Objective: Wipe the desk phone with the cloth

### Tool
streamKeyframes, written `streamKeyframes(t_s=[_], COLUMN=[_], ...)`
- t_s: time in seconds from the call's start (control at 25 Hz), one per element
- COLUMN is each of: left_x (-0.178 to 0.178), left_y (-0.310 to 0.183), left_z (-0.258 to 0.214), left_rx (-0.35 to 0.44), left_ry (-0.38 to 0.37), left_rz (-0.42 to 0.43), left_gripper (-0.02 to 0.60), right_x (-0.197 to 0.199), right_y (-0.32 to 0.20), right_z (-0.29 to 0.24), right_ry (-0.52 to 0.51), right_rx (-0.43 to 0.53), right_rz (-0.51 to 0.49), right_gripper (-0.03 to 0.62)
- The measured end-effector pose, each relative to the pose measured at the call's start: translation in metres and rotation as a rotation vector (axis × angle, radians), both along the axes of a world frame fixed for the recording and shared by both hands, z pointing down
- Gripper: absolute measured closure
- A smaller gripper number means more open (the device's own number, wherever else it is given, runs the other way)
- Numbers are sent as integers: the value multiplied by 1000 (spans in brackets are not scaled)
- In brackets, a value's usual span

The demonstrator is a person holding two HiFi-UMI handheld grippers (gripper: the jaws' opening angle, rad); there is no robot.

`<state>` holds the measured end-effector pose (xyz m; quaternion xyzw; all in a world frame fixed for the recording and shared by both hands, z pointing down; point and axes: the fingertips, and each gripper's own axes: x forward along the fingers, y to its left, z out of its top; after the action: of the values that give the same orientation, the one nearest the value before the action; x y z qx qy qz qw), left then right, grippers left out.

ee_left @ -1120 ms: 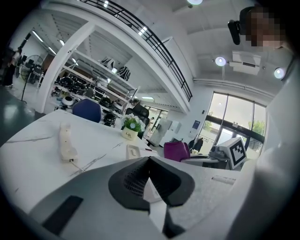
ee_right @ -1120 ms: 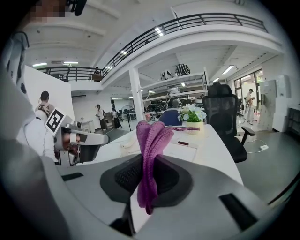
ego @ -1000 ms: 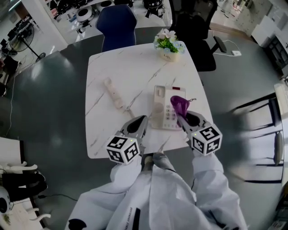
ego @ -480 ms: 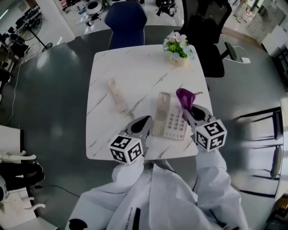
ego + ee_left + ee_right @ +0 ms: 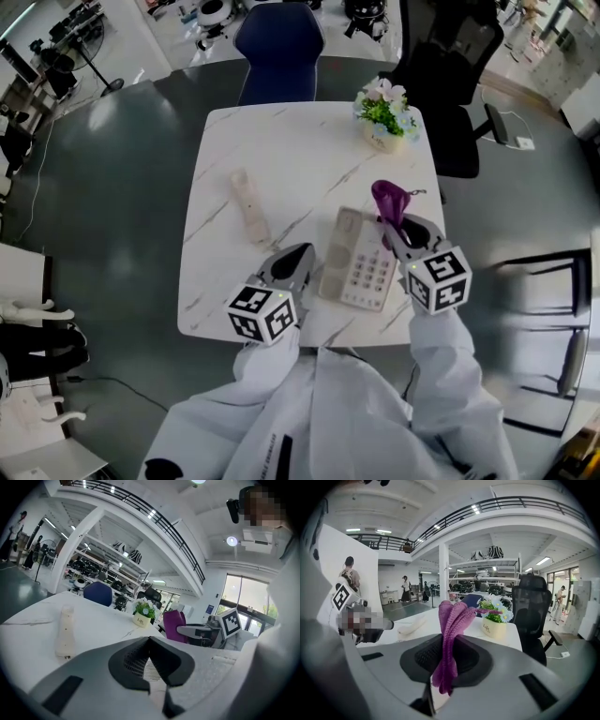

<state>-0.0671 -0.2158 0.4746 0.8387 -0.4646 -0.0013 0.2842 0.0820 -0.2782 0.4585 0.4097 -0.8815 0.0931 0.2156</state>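
The cream desk phone base (image 5: 359, 262) lies on the white marble table (image 5: 291, 150), its handset (image 5: 249, 205) (image 5: 64, 632) off and lying apart to the left. My right gripper (image 5: 392, 220) (image 5: 449, 667) hangs just right of the phone's top end, shut on a purple knitted cloth (image 5: 388, 200) (image 5: 451, 625) that sticks up from its jaws. The left gripper (image 5: 291, 258) (image 5: 151, 670) sits near the phone's left side, shut with nothing in it. Across the table, the purple cloth (image 5: 174, 626) also shows in the left gripper view.
A small pot of flowers (image 5: 385, 117) (image 5: 494, 618) stands at the table's far right corner. A blue chair (image 5: 278, 44) and a black office chair (image 5: 453, 80) stand behind the table. Dark floor surrounds it.
The right gripper with the cloth has moved from above the keypad off to the phone's right top corner. The left gripper has kept its place beside the phone.
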Motion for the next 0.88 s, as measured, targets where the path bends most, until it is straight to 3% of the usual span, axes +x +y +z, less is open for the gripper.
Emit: streamKeyframes(t_s=[0.24,0.56,0.88], left_x=[-4,-10,-11], left_y=[-12,-19,-21], left_z=[3,9,16], left_rx=[4,-8,-43], left_ry=[-5,-6,3], left_rz=[-44,-71,-32], left_gripper=[584,584,584], right_x=[-16,-43,-52], right_y=[-16,-18,-15], right_z=[10,45,57], right_ry=[86,133,122], right_rx=[11,-60,-111], right_rz=[-86,-193,-191], right_gripper=[554,554,554])
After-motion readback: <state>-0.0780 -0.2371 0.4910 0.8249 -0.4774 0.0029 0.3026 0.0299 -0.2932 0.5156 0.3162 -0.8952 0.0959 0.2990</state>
